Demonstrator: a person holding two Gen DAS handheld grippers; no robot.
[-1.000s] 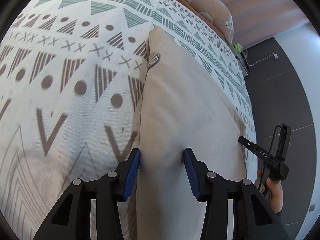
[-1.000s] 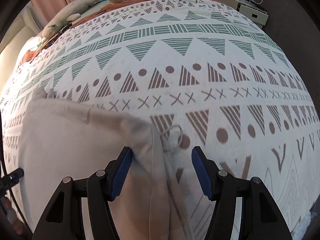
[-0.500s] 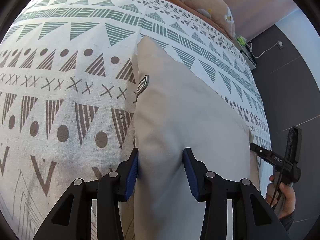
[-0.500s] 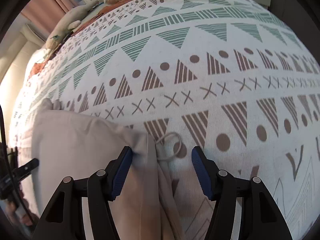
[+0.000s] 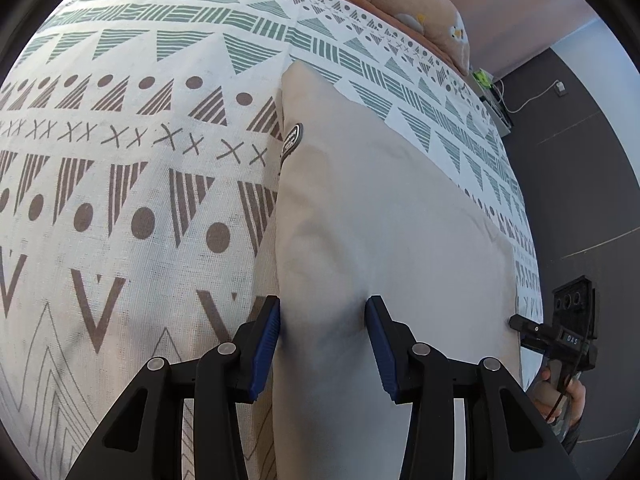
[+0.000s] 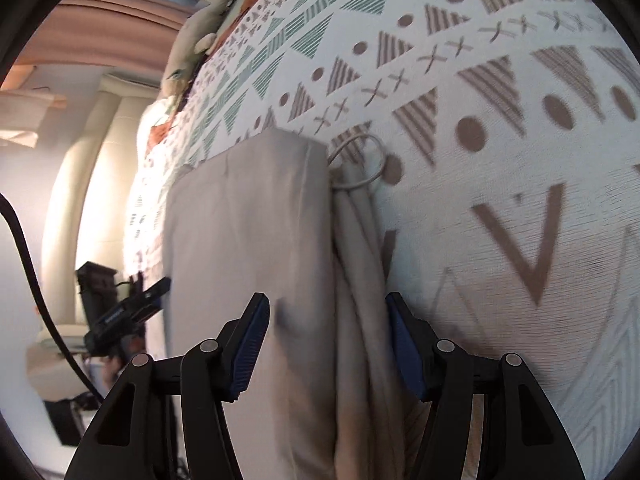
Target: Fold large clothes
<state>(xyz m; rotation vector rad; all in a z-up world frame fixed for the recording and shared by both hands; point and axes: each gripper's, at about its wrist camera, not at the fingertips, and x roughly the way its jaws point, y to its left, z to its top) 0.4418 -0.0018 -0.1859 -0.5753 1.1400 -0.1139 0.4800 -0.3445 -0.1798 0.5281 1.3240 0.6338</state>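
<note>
Folded beige garment (image 5: 384,248) lies on patterned bedspread (image 5: 120,184), drawstring loop (image 6: 360,160) at one corner. Left gripper (image 5: 323,344) clamps one end's fabric; right gripper (image 6: 327,344) grips the stacked layers. Pillow (image 5: 420,4) beyond

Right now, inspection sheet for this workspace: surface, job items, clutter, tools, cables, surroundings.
Surface: bed with patterned bedspread.
Job's things: folded beige garment on the bedspread, dark patch and drawstring loop at one edge.
Clutter: pillow and plush toy at the far end.
Grippers: left tool and right tool each straddle the garment; whether the pads press, unclear.
Cables: black cable; white cord at the wall.
Surroundings: dark floor, curtain.
</note>
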